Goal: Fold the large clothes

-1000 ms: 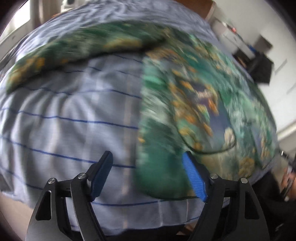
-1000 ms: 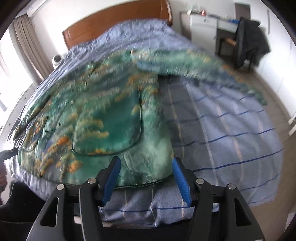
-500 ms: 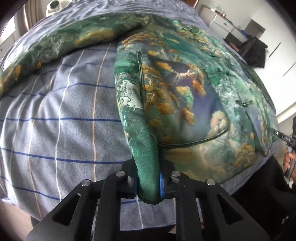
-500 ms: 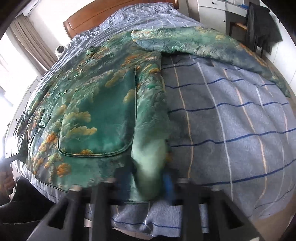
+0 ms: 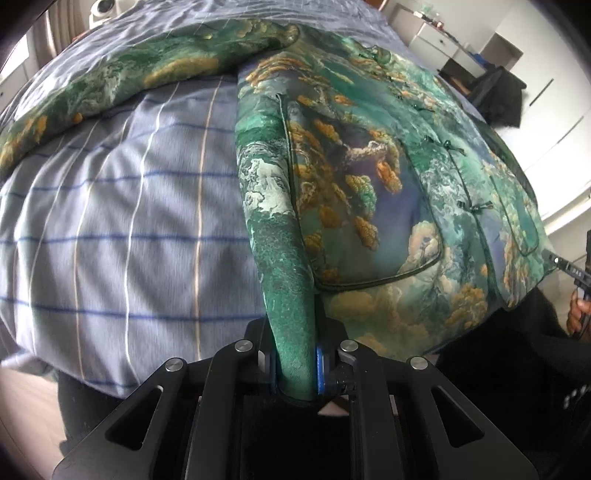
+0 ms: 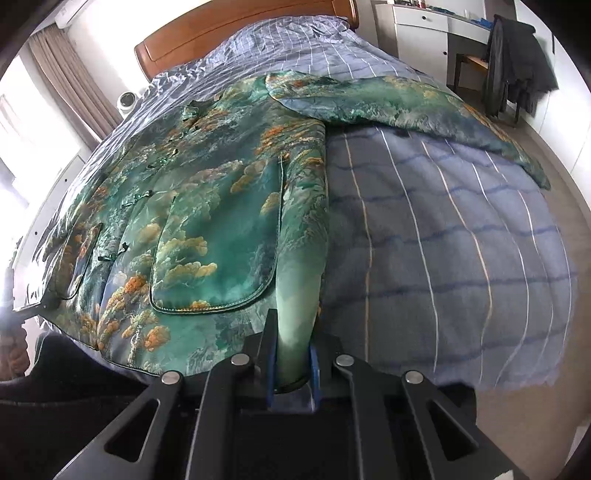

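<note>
A large green jacket with orange and white cloud print (image 5: pixel 369 177) lies spread front-up on the bed, sleeves stretched out to both sides. My left gripper (image 5: pixel 295 369) is shut on the jacket's bottom hem at one side corner. My right gripper (image 6: pixel 293 365) is shut on the hem (image 6: pixel 295 295) at the other side corner. The jacket (image 6: pixel 207 206) shows a patch pocket and a row of knot buttons down its middle. One sleeve (image 6: pixel 406 99) runs off to the right in the right wrist view.
The bed has a blue striped cover (image 5: pixel 110 221) (image 6: pixel 461 240) and a wooden headboard (image 6: pixel 229 26). A dark coat hangs on a chair (image 6: pixel 517 66) beside a white cabinet (image 6: pixel 417 29). Curtains (image 6: pixel 70 77) stand at the left. The person's legs are at the bed's near edge.
Both grippers were open just short of the hem a second ago; they have closed on the two hem corners and the fabric now rises into each.
</note>
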Tool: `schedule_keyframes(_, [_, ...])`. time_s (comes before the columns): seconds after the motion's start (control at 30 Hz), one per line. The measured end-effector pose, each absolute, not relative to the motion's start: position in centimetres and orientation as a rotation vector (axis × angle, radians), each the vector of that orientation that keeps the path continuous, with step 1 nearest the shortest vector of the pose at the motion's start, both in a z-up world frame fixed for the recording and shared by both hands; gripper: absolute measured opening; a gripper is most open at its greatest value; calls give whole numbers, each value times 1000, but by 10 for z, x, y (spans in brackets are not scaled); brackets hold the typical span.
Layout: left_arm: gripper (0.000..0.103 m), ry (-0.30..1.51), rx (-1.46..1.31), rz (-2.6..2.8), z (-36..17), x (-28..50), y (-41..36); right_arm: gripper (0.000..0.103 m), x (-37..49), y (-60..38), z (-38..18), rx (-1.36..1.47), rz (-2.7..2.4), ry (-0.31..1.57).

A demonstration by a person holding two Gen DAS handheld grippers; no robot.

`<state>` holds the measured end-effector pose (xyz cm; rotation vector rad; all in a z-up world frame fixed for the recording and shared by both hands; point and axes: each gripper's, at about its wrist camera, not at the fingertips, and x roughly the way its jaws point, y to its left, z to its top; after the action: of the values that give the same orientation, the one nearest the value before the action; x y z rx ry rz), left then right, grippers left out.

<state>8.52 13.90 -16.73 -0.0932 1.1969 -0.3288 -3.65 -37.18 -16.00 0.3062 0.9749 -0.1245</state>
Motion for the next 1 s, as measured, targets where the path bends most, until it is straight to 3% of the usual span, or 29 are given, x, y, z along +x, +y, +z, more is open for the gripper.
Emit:
schedule_keyframes(0.1, [14,1201,-103,-314,-173,97,140,14,-34,-376,-167,320,-151,965])
schedule_keyframes(0.27, [31,1173,-47,-279,-173,105,131,19,-16,-372,-178,276,-199,959])
schedule_keyframes(0.3, [39,1153,-34,-270,-170,101,129,27,-14,-373,-177,266,-211,960])
schedule_keyframes(0.37, [50,1117,-31,-259,-160,94,132,54,-20,-375,-173,271,-229,945])
schedule_keyframes(0.43, [70,1078,-39,-245,-149,83,134,58,-30,-375,-166,277,-249,917])
schedule_keyframes(0.53, [85,988,-37,-212,-124,67,137,62,-40,-374,-152,244,-298,883])
schedule_keyframes(0.67, [93,879,-20,-175,-97,66,129,73,-47,-368,-133,197,-358,828])
schedule_keyframes(0.83, [98,795,-17,-127,-82,73,136,73,-40,-355,-122,203,-346,773])
schedule_keyframes(1.0, [98,818,-83,-5,-96,109,202,73,-34,-341,-125,217,-308,774])
